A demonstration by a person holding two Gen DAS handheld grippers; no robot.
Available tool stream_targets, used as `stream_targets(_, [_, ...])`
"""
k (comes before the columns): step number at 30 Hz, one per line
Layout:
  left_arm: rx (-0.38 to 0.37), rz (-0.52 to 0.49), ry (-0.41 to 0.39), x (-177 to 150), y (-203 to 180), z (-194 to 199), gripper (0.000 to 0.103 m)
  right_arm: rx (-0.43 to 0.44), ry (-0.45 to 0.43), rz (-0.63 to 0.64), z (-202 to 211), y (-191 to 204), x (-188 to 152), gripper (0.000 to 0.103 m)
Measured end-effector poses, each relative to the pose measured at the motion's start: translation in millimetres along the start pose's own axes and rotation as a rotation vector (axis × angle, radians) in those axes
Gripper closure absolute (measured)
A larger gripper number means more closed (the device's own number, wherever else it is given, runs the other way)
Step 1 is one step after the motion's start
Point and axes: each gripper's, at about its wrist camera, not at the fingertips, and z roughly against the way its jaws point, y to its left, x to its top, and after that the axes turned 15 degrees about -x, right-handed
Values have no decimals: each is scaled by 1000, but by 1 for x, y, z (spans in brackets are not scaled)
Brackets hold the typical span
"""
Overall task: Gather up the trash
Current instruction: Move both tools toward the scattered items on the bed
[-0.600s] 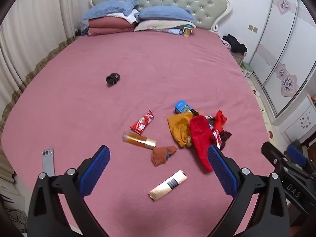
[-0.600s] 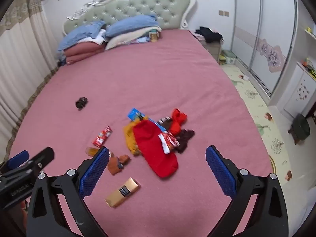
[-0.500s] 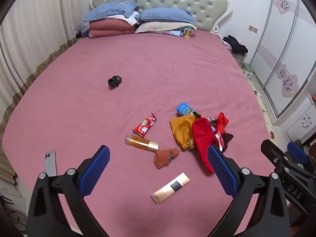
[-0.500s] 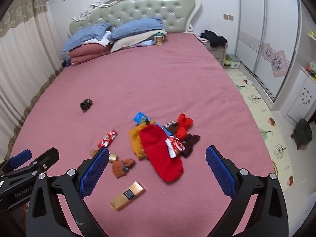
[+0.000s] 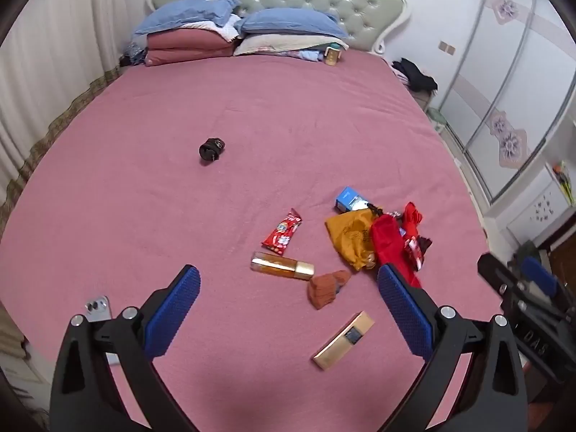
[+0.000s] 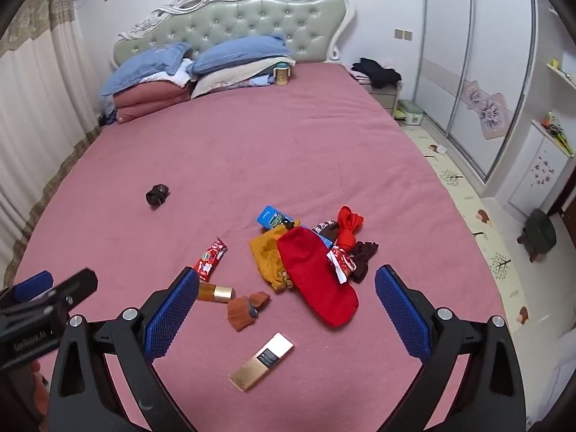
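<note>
Both my left gripper and right gripper hang wide open, empty. Ahead, wrapper lies beside socks; I could grab cloth instead of trash.

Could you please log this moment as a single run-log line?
phase: approach | left gripper: open, empty | right gripper: open, empty | nearest item: gold box on bed | red snack wrapper: untouched

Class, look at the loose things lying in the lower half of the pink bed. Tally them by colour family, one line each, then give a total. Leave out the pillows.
Red: 4 – snack wrapper, red cloth bag, small red packet, knotted red cloth
Gold or amber: 2 – gold box, amber bottle
Blue: 1 – blue carton
Mustard: 1 – mustard bag
Total: 8
</note>
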Motion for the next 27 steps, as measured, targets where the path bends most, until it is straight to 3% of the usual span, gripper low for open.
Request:
stream_targets(9, [-28,-39,20,2,19,11,4,-34,4,-22,6,18,-4,9])
stream_targets(27, [1,-16,12,14,24,7,4,37,43,6,-5,18,2,8])
